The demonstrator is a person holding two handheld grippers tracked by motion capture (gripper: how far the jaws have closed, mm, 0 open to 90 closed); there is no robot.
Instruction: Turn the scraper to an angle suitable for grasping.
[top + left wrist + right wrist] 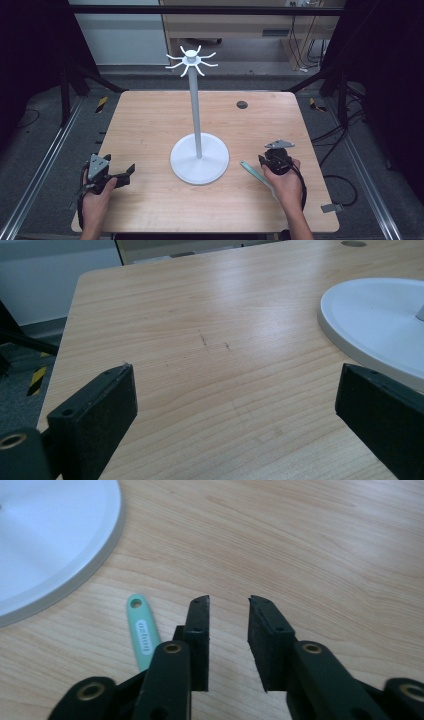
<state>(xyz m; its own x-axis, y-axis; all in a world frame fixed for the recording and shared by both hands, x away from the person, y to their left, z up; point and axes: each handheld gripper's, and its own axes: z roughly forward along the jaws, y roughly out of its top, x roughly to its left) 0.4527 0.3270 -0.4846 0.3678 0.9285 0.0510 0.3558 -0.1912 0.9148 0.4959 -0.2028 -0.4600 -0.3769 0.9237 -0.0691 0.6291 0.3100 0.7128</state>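
While both tools are idling empty, left tool (131, 170) gaping wide, right tool (227, 615) narrowly parted, green handle (143, 636) at its 9 o'clock is risking a knock toward the stand (199, 159).

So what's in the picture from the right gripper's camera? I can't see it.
Two black fingers of the right gripper stand a little apart over a wooden table, holding nothing. A mint-green handle with a hole at its tip lies on the table beside them, and a round white stand base fills the top-left corner.
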